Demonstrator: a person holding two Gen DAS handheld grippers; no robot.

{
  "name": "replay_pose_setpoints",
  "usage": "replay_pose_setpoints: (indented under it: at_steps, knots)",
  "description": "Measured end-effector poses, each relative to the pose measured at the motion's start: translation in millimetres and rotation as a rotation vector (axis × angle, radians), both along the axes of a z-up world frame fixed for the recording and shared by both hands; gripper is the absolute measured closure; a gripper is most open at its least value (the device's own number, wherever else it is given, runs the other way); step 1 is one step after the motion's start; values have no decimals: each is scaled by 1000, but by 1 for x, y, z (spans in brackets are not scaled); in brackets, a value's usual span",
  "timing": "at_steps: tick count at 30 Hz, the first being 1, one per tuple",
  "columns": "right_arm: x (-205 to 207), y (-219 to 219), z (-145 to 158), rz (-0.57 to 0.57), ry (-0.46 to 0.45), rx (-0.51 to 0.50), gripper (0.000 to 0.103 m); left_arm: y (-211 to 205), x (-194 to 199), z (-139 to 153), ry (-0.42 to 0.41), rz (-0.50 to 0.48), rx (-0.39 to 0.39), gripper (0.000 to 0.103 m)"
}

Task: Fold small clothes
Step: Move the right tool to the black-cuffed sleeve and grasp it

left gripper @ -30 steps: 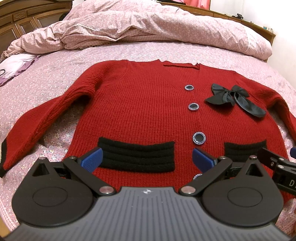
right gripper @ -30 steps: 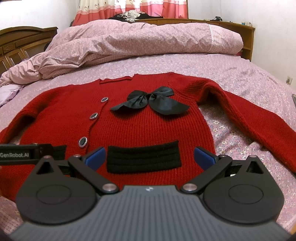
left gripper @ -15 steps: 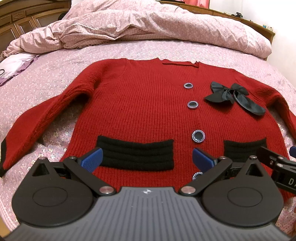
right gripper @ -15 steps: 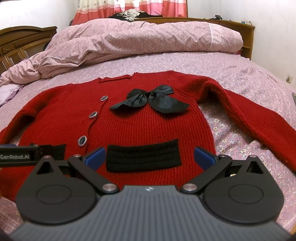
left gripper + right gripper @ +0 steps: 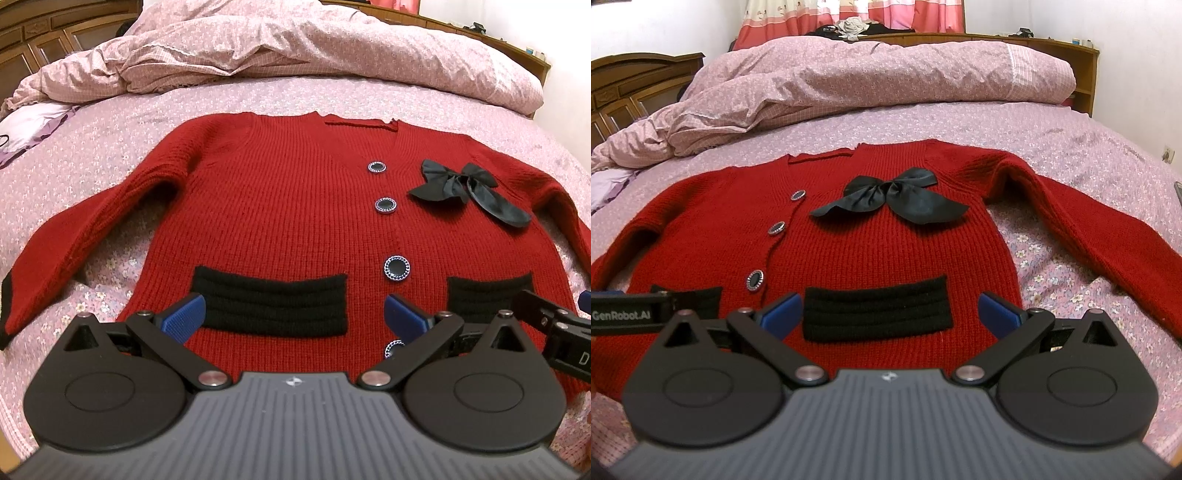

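Observation:
A red knit cardigan (image 5: pixel 280 206) lies flat and face up on the bed, sleeves spread to both sides. It has black pocket bands, dark round buttons and a black bow (image 5: pixel 469 190). It also shows in the right wrist view (image 5: pixel 871 251) with the bow (image 5: pixel 890 201). My left gripper (image 5: pixel 295 317) is open and empty, low over the left pocket band near the hem. My right gripper (image 5: pixel 890 315) is open and empty over the right pocket band (image 5: pixel 877 314). Each gripper's side shows at the edge of the other's view.
The bed has a pink flowered sheet (image 5: pixel 110 147). A crumpled pink duvet (image 5: pixel 849 81) lies along the far side. A wooden headboard (image 5: pixel 639 85) stands at the left, a wooden shelf at the back right. A pale purple cloth (image 5: pixel 26 125) lies at the far left.
Both grippers have drawn back a little toward the cardigan's hem, so the cardigan sits slightly farther up in both views. Both jaws stay open.

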State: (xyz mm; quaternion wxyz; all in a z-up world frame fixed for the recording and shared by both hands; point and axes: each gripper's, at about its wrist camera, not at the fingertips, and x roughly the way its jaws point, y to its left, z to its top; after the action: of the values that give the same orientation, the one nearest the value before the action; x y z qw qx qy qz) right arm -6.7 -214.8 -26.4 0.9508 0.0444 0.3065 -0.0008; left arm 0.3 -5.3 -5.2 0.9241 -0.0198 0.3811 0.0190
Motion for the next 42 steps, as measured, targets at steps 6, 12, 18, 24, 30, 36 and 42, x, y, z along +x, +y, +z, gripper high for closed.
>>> replay_pose_setpoints:
  at_steps: [6, 12, 18, 24, 30, 36, 42]
  knots:
    - [3, -5, 2, -17, 15, 24, 0, 1, 2, 1, 14, -15, -17, 0]
    - [11, -18, 6, -39, 35, 62, 0, 0, 5, 2, 24, -21, -17, 0]
    - [23, -46, 13, -100, 43, 103, 0, 1, 13, 1, 42, -8, -7, 0]
    - [35, -77, 17, -180, 48, 141, 0, 3, 24, -3, 71, 4, -3, 0]
    - [43, -101, 13, -257, 64, 184, 0, 3, 33, -7, 91, 12, 0, 0]
    - [49, -120, 8, -321, 60, 241, 0, -1, 41, -11, 110, 12, 16, 0]
    - [51, -134, 4, -350, 57, 308, 0, -6, 50, -13, 129, 5, 14, 0]
